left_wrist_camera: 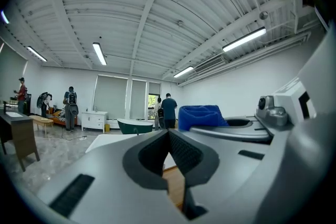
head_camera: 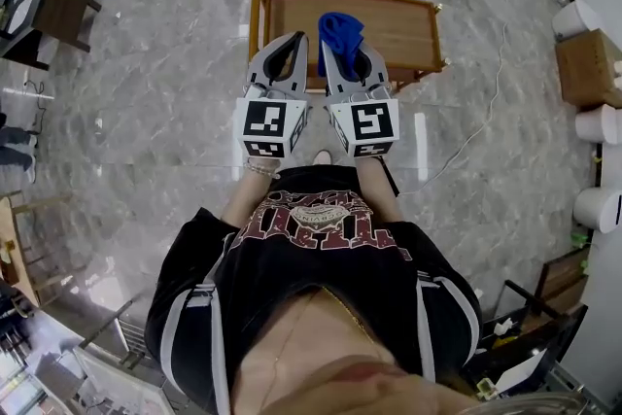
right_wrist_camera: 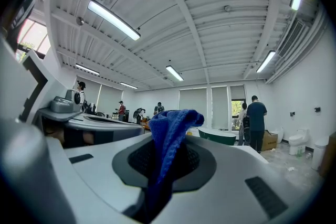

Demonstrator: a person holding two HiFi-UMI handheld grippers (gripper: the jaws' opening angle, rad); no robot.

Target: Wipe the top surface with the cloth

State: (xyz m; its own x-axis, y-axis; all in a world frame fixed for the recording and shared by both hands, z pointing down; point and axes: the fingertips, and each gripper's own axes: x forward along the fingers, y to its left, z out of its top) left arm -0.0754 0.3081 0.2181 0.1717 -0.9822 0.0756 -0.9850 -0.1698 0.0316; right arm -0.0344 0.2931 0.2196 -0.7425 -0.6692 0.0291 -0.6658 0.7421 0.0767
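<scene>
Nearest the head camera is my own black printed shirt [head_camera: 321,248], and just beyond it both grippers are held side by side over the near edge of the brown wooden tabletop with raised side rails [head_camera: 403,24]. Left gripper [left_wrist_camera: 168,136]: jaws together, nothing between them, a strip of wood visible below. Right gripper [right_wrist_camera: 168,157]: clenched on the blue knitted cloth [right_wrist_camera: 170,134], which rises from between the jaws and flops over at its top. From above, that cloth [head_camera: 340,29] shows as a bunched tuft ahead of the right gripper [head_camera: 348,55], towards the near left part of the tabletop; I cannot tell whether it touches the wood. Wiping does not appear to be under way. Assessment: the cloth is light, soft and limp, not slippery or fragile; it will fold and drag rather than push. The present hold on a bunched fold looks secure. Only a short tuft protrudes, so I judge the gripper must tip down and press low to bring cloth, not jaw, against the surface. The left gripper [head_camera: 290,46] is free to steady a rail.
</scene>
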